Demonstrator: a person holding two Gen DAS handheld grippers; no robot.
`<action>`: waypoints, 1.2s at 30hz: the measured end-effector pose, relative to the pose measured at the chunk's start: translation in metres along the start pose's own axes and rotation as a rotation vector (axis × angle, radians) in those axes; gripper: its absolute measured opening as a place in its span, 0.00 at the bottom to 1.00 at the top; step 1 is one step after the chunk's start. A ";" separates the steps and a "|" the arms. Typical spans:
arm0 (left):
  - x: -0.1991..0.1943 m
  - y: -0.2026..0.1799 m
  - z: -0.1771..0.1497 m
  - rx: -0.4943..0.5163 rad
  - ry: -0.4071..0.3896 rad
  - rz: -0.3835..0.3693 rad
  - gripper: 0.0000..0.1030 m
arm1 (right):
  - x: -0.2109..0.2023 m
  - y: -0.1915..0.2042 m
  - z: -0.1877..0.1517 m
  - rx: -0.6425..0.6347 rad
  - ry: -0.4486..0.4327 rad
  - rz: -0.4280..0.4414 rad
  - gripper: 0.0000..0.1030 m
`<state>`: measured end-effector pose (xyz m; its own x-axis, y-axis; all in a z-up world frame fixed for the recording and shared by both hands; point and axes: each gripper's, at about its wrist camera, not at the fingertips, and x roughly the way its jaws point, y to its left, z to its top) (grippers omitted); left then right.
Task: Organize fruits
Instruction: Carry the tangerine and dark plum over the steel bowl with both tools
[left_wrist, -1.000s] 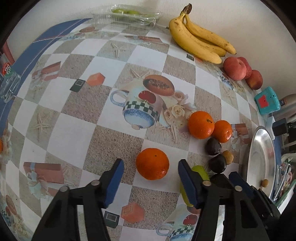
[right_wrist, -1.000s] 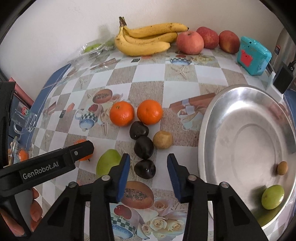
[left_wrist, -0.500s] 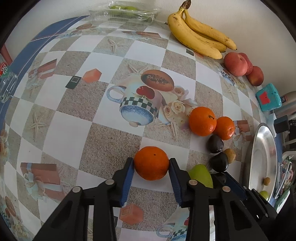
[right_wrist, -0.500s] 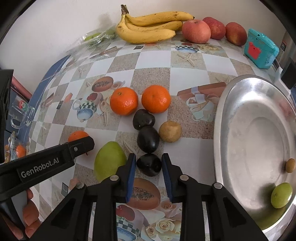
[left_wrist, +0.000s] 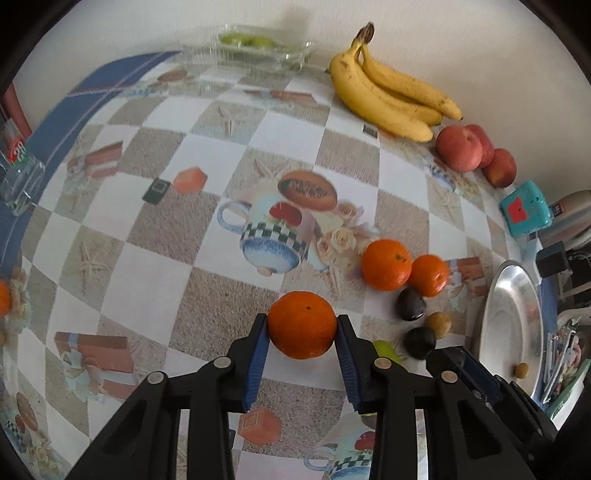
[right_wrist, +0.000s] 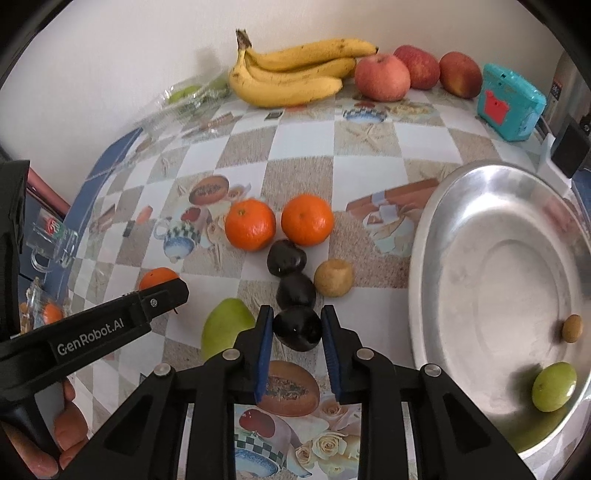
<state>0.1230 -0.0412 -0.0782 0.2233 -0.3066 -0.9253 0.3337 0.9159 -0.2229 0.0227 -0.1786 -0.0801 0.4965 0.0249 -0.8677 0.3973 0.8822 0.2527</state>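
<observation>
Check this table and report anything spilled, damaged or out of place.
Nothing looks spilled or damaged. One oddity: a teal toy-like box sits beside the apples in the back row of fruit. The metal tray holds just two small fruits.

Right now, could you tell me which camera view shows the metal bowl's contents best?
The right wrist view: the metal bowl faces the camera, showing a green fruit and a small brown one. The left wrist view shows it edge-on, with only the brown fruit visible.
</observation>
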 end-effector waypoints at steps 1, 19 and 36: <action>-0.003 0.000 0.001 0.000 -0.008 -0.002 0.37 | -0.003 0.001 0.001 -0.002 -0.009 0.000 0.26; -0.037 -0.019 0.005 0.025 -0.098 -0.010 0.37 | -0.031 -0.017 0.008 0.030 -0.072 -0.008 0.26; -0.031 -0.104 -0.029 0.247 -0.086 -0.023 0.37 | -0.055 -0.123 -0.003 0.246 -0.098 -0.118 0.26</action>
<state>0.0553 -0.1194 -0.0354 0.2867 -0.3569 -0.8891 0.5506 0.8208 -0.1520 -0.0555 -0.2869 -0.0646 0.5032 -0.1268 -0.8549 0.6259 0.7355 0.2593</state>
